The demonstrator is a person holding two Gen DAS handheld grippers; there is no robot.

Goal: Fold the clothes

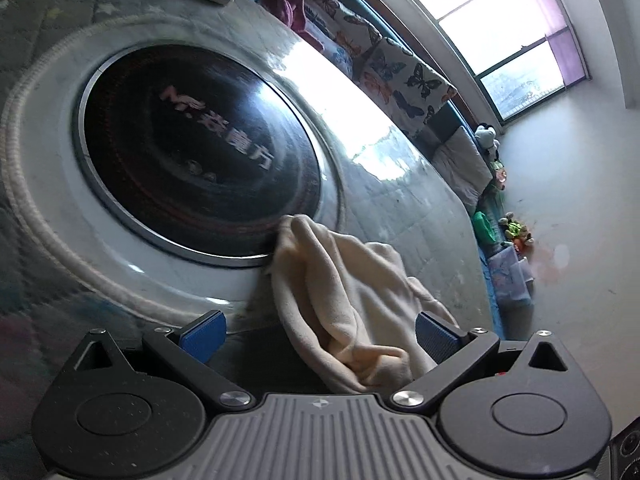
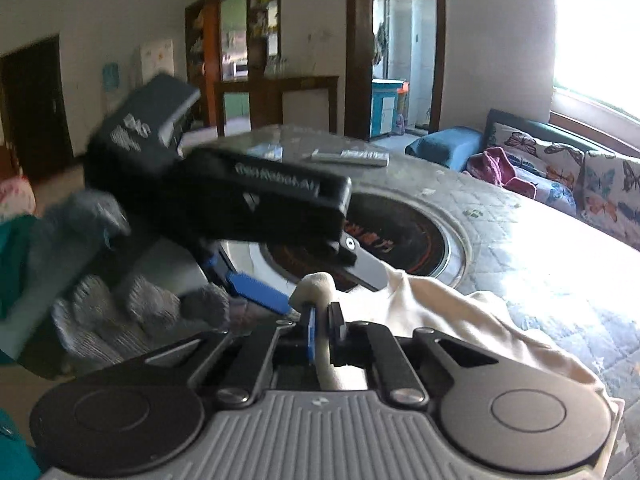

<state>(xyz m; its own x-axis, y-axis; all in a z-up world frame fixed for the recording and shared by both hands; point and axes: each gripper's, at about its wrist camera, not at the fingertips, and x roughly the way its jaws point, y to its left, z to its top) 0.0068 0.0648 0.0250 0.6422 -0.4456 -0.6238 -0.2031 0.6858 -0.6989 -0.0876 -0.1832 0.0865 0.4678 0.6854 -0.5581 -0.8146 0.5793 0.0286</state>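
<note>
Lower centre of the right wrist view: your right gripper (image 2: 324, 320) jaws pinch a rolled edge of the cream garment (image 2: 460, 316), which trails right across the quilted surface (image 2: 540, 232). Your left gripper (image 1: 320, 332) is nearer the loose bulk, jaws spread with cloth between them unpressed, its folds running away toward the black round hotplate (image 1: 200, 148).

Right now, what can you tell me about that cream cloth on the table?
The cream cloth is soft, fleecy-looking fabric, rumpled and unfolded. It lies on the quilted table cover, one edge reaching the dark round hob. The right tongs are shut on a pinched fold that bulges above them. The left tongs stand open, part of the cloth loose between them.
</note>
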